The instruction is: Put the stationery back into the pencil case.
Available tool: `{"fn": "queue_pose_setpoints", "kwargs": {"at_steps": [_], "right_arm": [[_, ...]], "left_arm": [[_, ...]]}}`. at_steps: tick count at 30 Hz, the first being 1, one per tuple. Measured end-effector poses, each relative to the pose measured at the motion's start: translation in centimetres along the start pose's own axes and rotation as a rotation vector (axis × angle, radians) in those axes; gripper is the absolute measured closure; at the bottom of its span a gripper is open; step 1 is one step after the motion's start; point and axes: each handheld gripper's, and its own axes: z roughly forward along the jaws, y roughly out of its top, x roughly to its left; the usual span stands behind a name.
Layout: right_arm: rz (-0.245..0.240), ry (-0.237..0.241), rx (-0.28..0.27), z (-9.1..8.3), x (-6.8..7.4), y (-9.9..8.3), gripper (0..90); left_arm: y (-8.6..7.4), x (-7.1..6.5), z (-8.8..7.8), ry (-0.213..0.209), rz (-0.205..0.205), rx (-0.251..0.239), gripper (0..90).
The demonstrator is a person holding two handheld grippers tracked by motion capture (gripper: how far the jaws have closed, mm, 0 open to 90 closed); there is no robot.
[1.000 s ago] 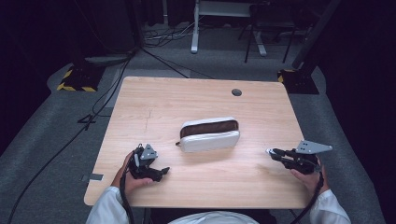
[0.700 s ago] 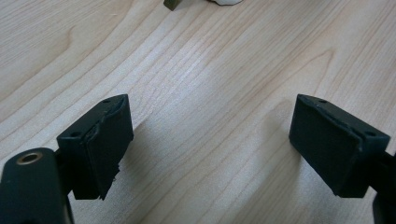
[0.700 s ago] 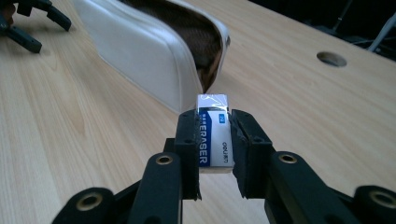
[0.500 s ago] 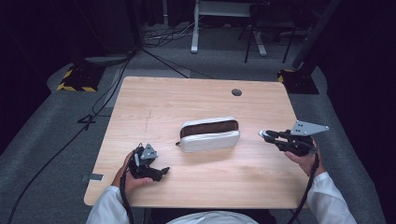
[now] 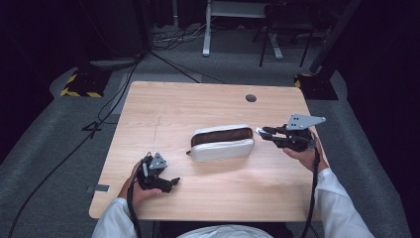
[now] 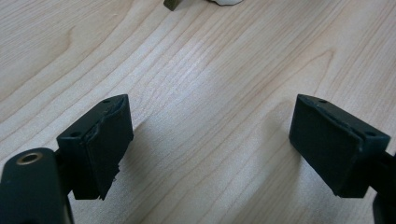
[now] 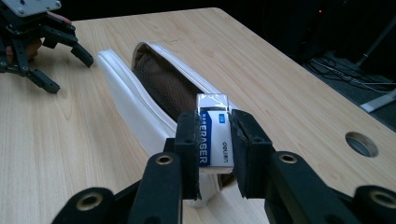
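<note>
Right gripper view showed the right gripper (image 7: 214,140) clamped on an eraser (image 7: 214,133) just short of the open pencil case (image 5: 221,143) mid-table, so pickup looked done, drop-in still left, while the left gripper (image 5: 157,174) sat wide open, empty, on the table (image 5: 198,101).

We see a light wooden surface (image 5: 208,106) with visible grain and a round cable hole (image 5: 251,98) near its far edge. On it, about the middle, lies a white pencil case (image 5: 223,143) with a brown mesh lining, its long opening unzipped and gaping upward. The left claw (image 5: 166,182) rests low at the near left part of the surface.
</note>
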Motion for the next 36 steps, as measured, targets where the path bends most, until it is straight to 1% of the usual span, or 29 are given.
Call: {"fn": "queue_pose_setpoints", "kwargs": {"at_steps": [6, 9, 10, 11, 16, 19, 20, 21, 23, 26, 27, 36], "right_arm": [[-0.028, 0.027, 0.0, 1.7, 0.4, 1.5, 73.6], [-0.033, 0.043, 0.008, 2.6, 0.6, 2.0, 73.5], [-0.033, 0.043, 0.008, 2.6, 0.6, 2.0, 73.5], [-0.036, 0.055, 0.015, 3.3, 0.7, 2.3, 73.6], [-0.046, 0.082, 0.022, 4.6, 0.9, 3.0, 73.6], [-0.058, 0.094, 0.035, 5.4, 1.2, 3.2, 73.5], [-0.058, 0.094, 0.035, 5.4, 1.2, 3.2, 73.5], [-0.066, 0.106, 0.04, 6.1, 1.5, 3.5, 73.5], [-0.068, 0.11, 0.041, 6.3, 1.6, 3.5, 73.5], [-0.075, 0.123, 0.055, 7.1, 1.8, 3.6, 73.5], [-0.077, 0.13, 0.065, 7.6, 1.9, 3.6, 73.5], [-0.071, 0.149, 0.103, 9.1, 1.7, 3.2, 73.4]], "left_arm": [[0.0, 0.0, 0.0, 0.0, 0.0, 0.0, 14.0], [0.0, 0.0, 0.0, 0.0, 0.0, 0.0, 14.0], [0.0, 0.0, 0.0, 0.0, 0.0, 0.0, 14.0], [0.0, 0.0, 0.0, 0.0, 0.0, 0.0, 14.0], [0.0, 0.0, 0.0, 0.0, 0.0, 0.0, 14.0], [0.0, 0.0, 0.0, 0.0, 0.0, 0.0, 14.0], [0.0, 0.0, 0.0, 0.0, 0.0, 0.0, 14.0], [0.0, 0.0, 0.0, 0.0, 0.0, 0.001, 14.0], [0.0, 0.0, 0.0, 0.0, 0.001, 0.0, 14.0], [0.0, 0.0, 0.0, 0.0, 0.0, 0.0, 14.0], [0.0, 0.0, 0.0, 0.0, 0.0, 0.0, 14.0], [0.0, 0.0, 0.0, 0.0, 0.001, 0.001, 14.0]]}}
